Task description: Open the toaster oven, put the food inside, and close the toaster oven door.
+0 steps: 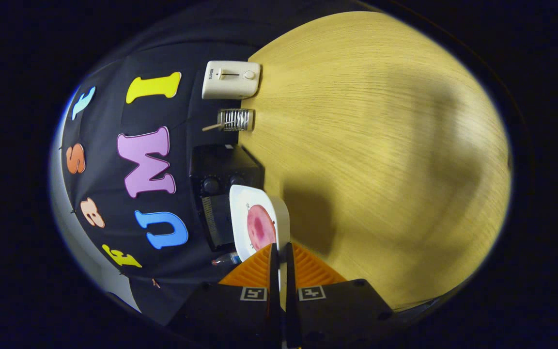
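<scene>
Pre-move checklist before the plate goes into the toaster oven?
1. Grip: gripper fingers closed on the rim of the white plate - ok.
2. Food: pink slice lies on the plate - ok.
3. Plate level: view is rolled, tilt unclear - cannot tell.
4. Toaster oven ahead: sits right beyond the plate, by the cloth wall - ok.
5. Oven door open: front mostly behind the plate - cannot tell.
6. Other items: white toaster and small rack stand apart from the oven - ok.
</scene>
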Available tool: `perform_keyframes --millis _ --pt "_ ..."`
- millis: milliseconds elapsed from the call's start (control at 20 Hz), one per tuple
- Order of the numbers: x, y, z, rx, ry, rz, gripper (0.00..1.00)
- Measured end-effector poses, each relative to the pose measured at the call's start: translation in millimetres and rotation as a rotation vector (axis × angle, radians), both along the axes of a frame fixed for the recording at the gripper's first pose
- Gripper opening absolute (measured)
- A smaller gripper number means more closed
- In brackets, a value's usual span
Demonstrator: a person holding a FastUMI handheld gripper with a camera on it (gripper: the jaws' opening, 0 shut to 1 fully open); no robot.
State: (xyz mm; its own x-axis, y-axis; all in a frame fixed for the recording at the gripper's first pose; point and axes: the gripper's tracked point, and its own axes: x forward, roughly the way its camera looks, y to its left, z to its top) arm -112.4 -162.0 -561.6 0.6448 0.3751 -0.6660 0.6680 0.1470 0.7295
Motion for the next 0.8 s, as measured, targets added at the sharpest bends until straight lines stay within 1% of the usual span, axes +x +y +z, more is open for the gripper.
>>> perform_keyframes --millis 200,450,550,700,800 --pt "44 57 8 0.023 -0.031 0.067 0.09" --pt "92 128 -13 -0.002 -0.012 0.075 0.09" --pt "113 143 -27 -0.030 0.004 0.046 0.09" --pt "146 157 -45 -0.054 0.031 -0.047 0.09" --pt "165 164 -53 -0.096 0.021 -0.065 0.09"
